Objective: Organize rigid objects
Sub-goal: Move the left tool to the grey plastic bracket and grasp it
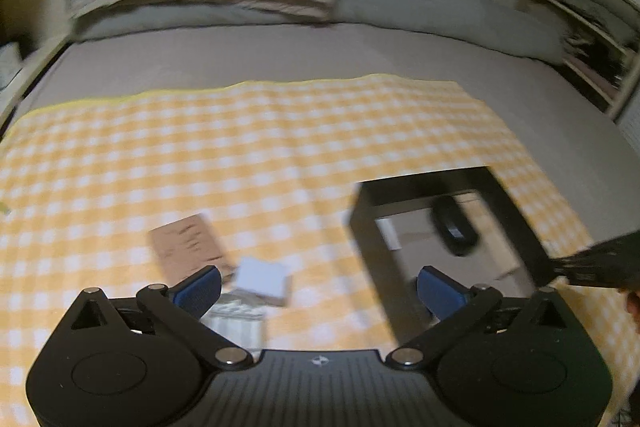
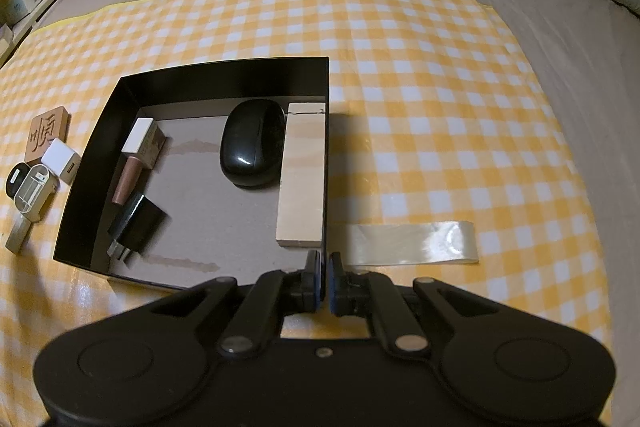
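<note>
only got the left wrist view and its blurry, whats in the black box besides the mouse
observer: A wooden block lies along the right wall of the black box, right beside the mouse.
operator: anything on the left side of it
observer: A black charger, a pinkish tube and a white-capped carton lie along the left wall.
operator: is the right claw holding anything
observer: The right claw is shut on the black box at its near right corner.
</note>
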